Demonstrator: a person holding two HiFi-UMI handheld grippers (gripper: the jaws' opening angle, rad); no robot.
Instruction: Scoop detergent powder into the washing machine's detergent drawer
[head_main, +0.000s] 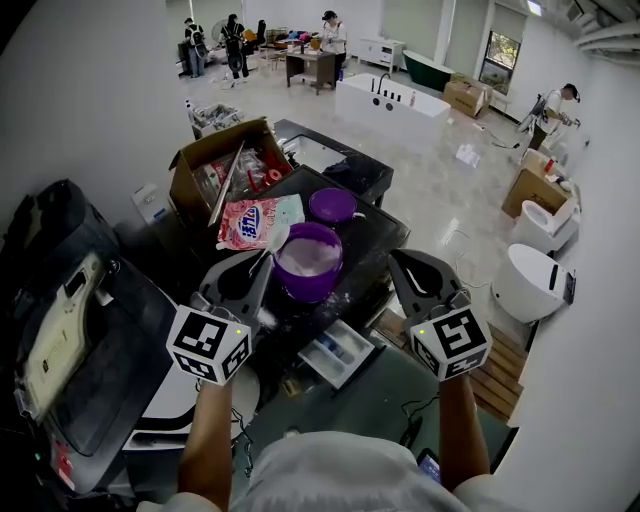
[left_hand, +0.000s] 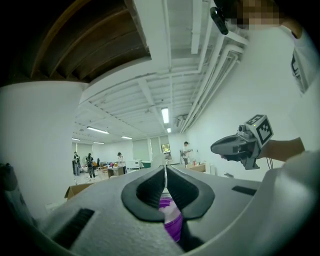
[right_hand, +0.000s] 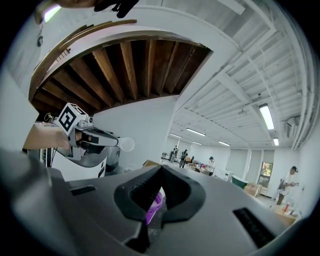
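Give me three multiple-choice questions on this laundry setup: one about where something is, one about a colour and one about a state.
1. Where is the lid of the tub?
A. On the tub, closing it.
B. On the dark top beside the tub.
C. Under the tub.

2. What colour is the tub?
A. Green.
B. Yellow.
C. Purple.

3. What state is the left gripper in?
A. Shut on a white spoon.
B. Open and empty.
C. Shut on the lid.

Answers:
1. B, because the lid lies flat on the top next to the uncovered tub.
2. C, because the tub's wall is purple, matching the lid.
3. A, because the fingers meet on the spoon's handle and the bowl sticks out past them.
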